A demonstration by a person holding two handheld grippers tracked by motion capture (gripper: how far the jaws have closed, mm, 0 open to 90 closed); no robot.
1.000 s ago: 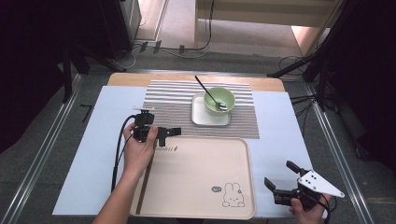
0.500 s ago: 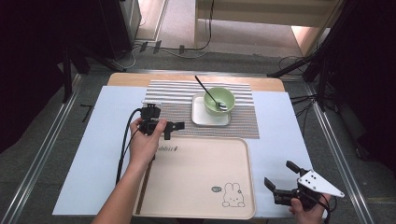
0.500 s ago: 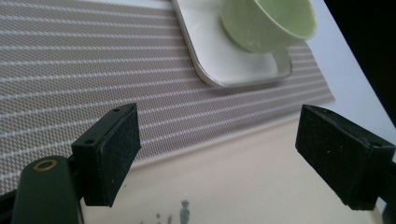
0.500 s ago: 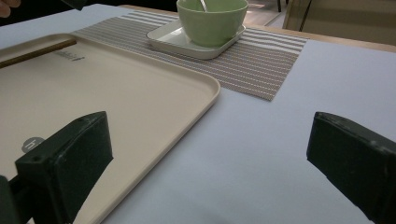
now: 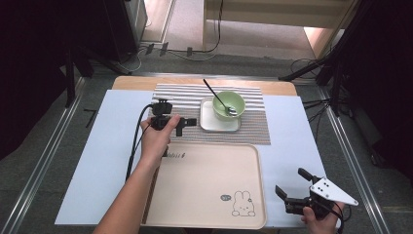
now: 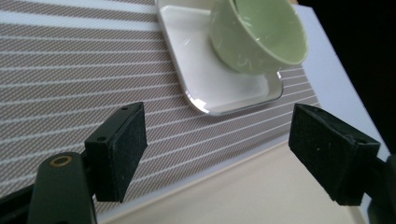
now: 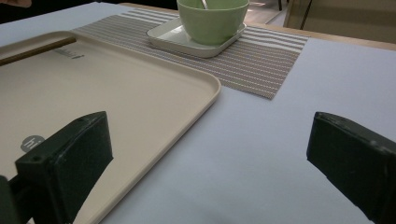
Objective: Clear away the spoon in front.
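Observation:
A green bowl [image 5: 230, 104] with a dark spoon [image 5: 214, 92] in it stands on a white square plate [image 5: 209, 122] on a striped placemat [image 5: 175, 97]. My left gripper [image 5: 186, 125] hovers open over the placemat's front edge, just left of the plate. In the left gripper view the plate [image 6: 205, 79] and bowl [image 6: 257, 42] lie ahead between the open jaws [image 6: 217, 149]. My right gripper [image 5: 292, 183] stands open near the table's front right corner, right of a beige tray [image 5: 209, 185]. Nothing sits between its jaws [image 7: 210, 163], and the bowl [image 7: 212, 21] shows far ahead.
The beige tray carries a small rabbit drawing [image 5: 240, 204] and a brown stick [image 5: 151, 190] along its left edge. A pale blue sheet [image 5: 107, 146] covers the table. Cables [image 5: 134, 146] trail from the left gripper. Dark stands surround the table.
My left gripper has moved right and a little away from me, closer to the white plate. The right gripper has stayed put.

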